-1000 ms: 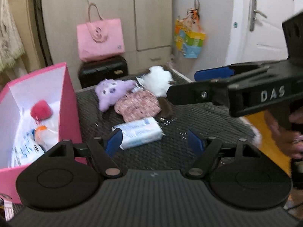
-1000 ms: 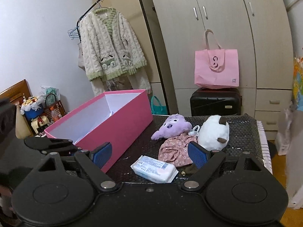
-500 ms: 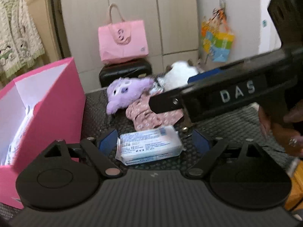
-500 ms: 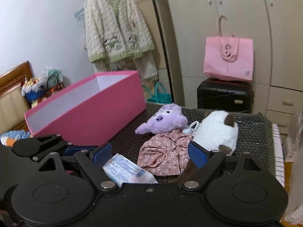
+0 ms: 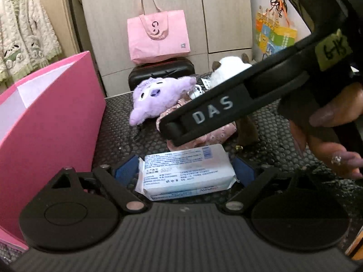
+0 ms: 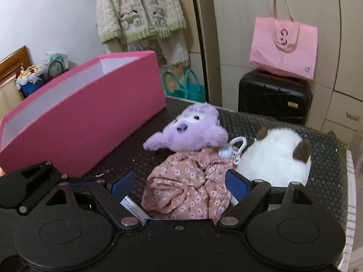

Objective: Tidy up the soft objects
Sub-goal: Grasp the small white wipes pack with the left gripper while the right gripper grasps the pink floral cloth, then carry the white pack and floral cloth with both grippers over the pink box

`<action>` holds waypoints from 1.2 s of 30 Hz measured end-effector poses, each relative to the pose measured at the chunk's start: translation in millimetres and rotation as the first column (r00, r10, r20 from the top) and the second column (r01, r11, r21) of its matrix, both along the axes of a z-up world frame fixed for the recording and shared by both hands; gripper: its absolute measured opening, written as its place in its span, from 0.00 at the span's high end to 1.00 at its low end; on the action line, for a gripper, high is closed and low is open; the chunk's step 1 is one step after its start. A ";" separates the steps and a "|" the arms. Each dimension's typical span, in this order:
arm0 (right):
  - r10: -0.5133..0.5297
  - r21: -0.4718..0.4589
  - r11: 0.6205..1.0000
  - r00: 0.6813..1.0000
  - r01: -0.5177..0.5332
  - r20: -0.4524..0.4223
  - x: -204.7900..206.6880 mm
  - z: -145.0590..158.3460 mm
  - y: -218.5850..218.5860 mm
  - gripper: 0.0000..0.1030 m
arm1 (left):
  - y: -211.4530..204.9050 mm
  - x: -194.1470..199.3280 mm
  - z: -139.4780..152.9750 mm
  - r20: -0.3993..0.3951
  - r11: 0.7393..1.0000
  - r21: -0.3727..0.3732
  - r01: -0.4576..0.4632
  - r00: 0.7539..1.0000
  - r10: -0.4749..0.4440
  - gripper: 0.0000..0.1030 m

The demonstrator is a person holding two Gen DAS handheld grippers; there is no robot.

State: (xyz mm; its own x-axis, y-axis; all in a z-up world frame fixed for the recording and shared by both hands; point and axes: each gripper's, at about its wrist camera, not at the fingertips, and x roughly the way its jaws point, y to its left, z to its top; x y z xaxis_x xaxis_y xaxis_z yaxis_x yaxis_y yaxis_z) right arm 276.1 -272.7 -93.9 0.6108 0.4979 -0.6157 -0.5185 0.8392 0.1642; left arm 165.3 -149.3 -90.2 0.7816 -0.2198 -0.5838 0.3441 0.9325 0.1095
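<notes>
A white tissue pack (image 5: 186,172) lies on the dark mat between the blue pads of my left gripper (image 5: 185,171). Its jaws are opening, and the pads flank the pack's ends without squeezing it. My right gripper (image 6: 179,184) is open, with a pink floral cloth (image 6: 188,185) bunched between its fingers. A purple plush (image 6: 192,131) lies just beyond the cloth, and a white plush (image 6: 276,158) with brown ears to its right. One of the right gripper's fingers (image 5: 211,111) crosses the left wrist view, held by a hand (image 5: 329,140). An open pink box (image 5: 52,122) stands at the left.
Behind the mat-covered table (image 6: 324,149), a pink tote bag (image 6: 283,45) sits on a black suitcase (image 6: 274,97) against the wardrobe. A knitted cardigan (image 6: 140,11) hangs at the back left above a teal bag (image 6: 186,88). A colourful bag (image 5: 274,34) hangs on the wall.
Both grippers have come down and forward. The left jaws have widened and now straddle the tissue pack. The right gripper now straddles the floral cloth, and the box looks closer.
</notes>
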 end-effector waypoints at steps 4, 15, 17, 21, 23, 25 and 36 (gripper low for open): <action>-0.013 -0.034 0.999 1.000 0.012 -0.024 2.7 -3.8 7.1 0.08 | 1.0 3.9 -2.4 -0.026 1.000 -0.023 -0.010 1.000 0.010 0.12; -0.121 -0.106 0.987 0.992 0.118 -0.028 8.0 -12.7 11.4 0.26 | 11.3 9.7 -5.3 -0.065 0.996 -0.082 -0.028 0.998 0.023 0.21; -0.127 -0.138 0.982 0.992 0.125 -0.004 5.5 -12.9 12.3 0.40 | 11.9 10.4 -5.4 -0.069 0.996 -0.085 -0.024 0.997 0.018 0.21; -0.111 -0.160 0.981 0.994 0.112 0.017 0.5 -11.8 11.2 0.58 | 11.8 9.9 -3.5 -0.072 0.996 -0.086 -0.022 0.997 0.015 0.21; -0.116 -0.139 0.983 0.993 0.117 0.015 -1.7 -11.5 9.6 0.76 | 14.1 10.0 -3.3 -0.080 0.996 -0.091 -0.019 0.997 0.012 0.21; -0.117 -0.128 0.985 0.993 0.118 0.016 -7.5 -10.9 9.1 0.79 | 16.3 9.0 -2.6 -0.083 0.996 -0.093 -0.009 0.997 0.001 0.21; -0.158 -0.036 0.987 0.987 0.159 0.034 -48.3 -9.3 -9.0 0.81 | 25.4 -1.2 -2.1 -0.089 0.991 -0.131 0.022 0.995 -0.034 0.21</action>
